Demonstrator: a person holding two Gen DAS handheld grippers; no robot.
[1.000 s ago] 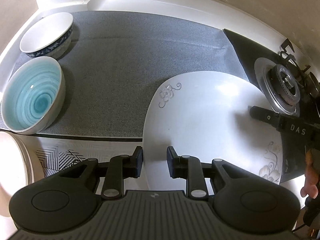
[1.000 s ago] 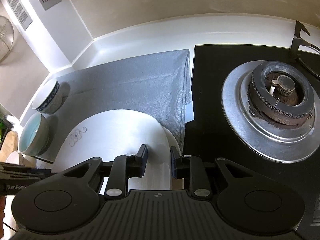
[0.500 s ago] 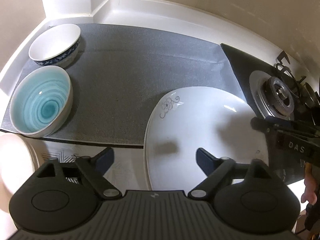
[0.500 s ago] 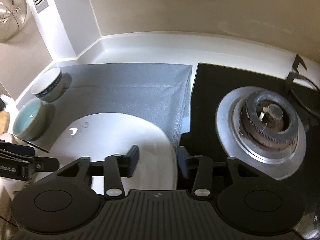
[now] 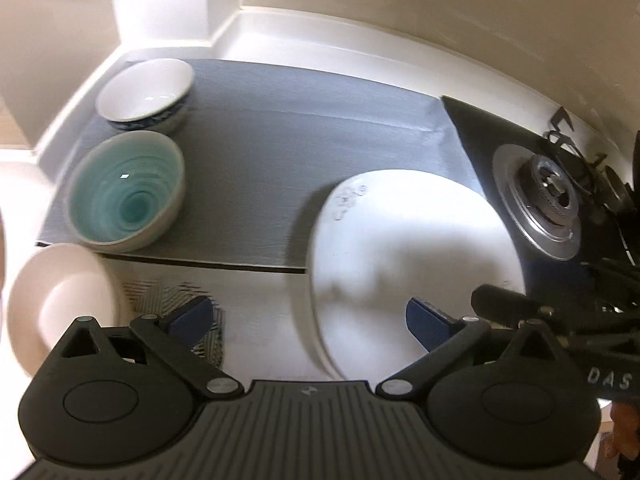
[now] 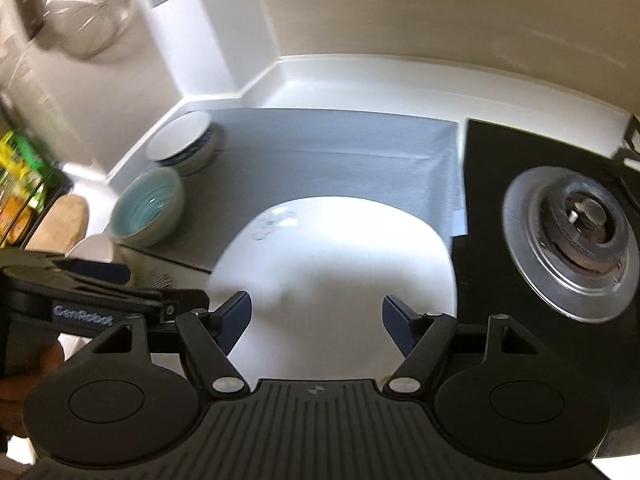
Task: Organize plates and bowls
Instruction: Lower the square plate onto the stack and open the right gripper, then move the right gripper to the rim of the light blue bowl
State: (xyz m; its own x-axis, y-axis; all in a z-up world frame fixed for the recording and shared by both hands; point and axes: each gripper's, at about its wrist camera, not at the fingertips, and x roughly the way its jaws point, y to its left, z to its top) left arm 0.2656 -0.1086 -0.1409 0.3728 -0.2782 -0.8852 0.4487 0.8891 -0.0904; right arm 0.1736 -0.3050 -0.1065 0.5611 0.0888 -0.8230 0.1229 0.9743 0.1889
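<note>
Trouble: I think the white plate (image 5: 404, 248) could get bumped, for it hangs off the grey mat's (image 5: 280, 152) near edge by the stove burner (image 6: 576, 236) | left gripper (image 5: 310, 318) wide open, right gripper (image 6: 316, 322) opening, both empty | Change: a second ago both pinched the plate's near rim.

White letters "DAS" are showing on the right gripper (image 5: 580, 344) at lower right; "GenRobot" is showing on the left gripper (image 6: 76, 300) at left.

A home kitchen: gas burner (image 6: 576, 236) set in a white counter (image 6: 360, 80) (strainer (image 6: 88, 12) hanging nearby).
</note>
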